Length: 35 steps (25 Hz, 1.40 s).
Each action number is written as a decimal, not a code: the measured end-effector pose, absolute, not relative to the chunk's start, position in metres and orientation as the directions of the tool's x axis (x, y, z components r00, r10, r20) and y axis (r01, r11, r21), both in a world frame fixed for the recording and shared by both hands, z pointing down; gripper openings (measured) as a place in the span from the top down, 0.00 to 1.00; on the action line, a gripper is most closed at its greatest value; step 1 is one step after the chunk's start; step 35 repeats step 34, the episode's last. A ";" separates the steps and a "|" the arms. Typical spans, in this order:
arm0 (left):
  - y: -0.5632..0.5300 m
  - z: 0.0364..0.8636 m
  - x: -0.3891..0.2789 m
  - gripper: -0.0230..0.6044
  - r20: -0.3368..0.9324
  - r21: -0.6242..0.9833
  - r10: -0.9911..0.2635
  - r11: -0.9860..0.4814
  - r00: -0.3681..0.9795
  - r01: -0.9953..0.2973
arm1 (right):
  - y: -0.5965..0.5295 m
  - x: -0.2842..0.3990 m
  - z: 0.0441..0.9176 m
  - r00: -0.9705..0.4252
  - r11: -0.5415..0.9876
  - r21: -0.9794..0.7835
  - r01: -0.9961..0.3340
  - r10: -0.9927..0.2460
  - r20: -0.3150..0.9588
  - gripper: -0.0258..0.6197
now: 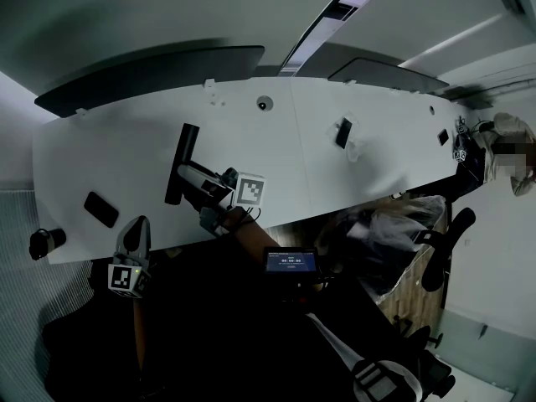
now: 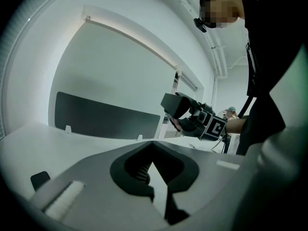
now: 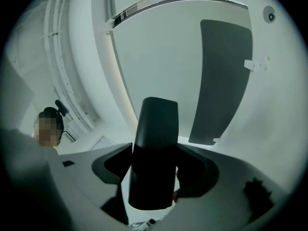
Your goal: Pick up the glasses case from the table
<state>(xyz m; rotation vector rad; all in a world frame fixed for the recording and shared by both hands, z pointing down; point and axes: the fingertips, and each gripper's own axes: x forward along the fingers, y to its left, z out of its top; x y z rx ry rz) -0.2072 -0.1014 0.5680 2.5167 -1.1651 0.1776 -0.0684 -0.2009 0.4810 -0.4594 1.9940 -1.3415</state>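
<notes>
From the head view there is one glasses case (image 1: 182,162), a long dark bar over the white table (image 1: 109,153), with its long axis running near to far and the far end leaning a little right. The right gripper (image 1: 192,182) comes at it from the right and has it clamped on its near half. The left gripper (image 1: 134,231) hangs off the near-left edge of the table, well apart from the case, so the right one is plainly the nearer of the two. I also count two flat dark slabs on the tabletop, one near-left (image 1: 100,209) and one further right (image 1: 343,132), and one small lit screen (image 1: 291,260) below the table edge. In the left gripper view, the left gripper (image 2: 153,143) has its tips pressed together with nothing between them. Across the table the right gripper (image 2: 195,118) shows up against the wall with the glasses case (image 2: 174,104) sticking out of it, and to my eye it is clear of the tabletop, so the lift looks done or nearly so. In the right gripper view, the right gripper (image 3: 155,148) has its two fingers pinching the glasses case (image 3: 156,121) from either side. The case sits square between them and reaches out well past the tips, and one grey panel (image 3: 224,81) stands beyond it.
</notes>
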 end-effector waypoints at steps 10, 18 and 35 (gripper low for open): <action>-0.100 0.572 -0.208 0.95 0.271 0.274 -0.707 -0.594 0.653 -0.756 | -0.205 -0.066 0.480 -0.661 0.392 -0.905 0.163 -0.637 -0.395 0.50; -0.101 0.575 -0.209 0.95 0.268 0.266 -0.711 -0.594 0.650 -0.759 | -0.205 -0.069 0.475 -0.668 0.405 -0.895 0.185 -0.617 -0.417 0.50; -0.100 0.577 -0.209 0.95 0.267 0.261 -0.711 -0.596 0.650 -0.759 | -0.205 -0.069 0.477 -0.659 0.403 -0.891 0.210 -0.615 -0.433 0.50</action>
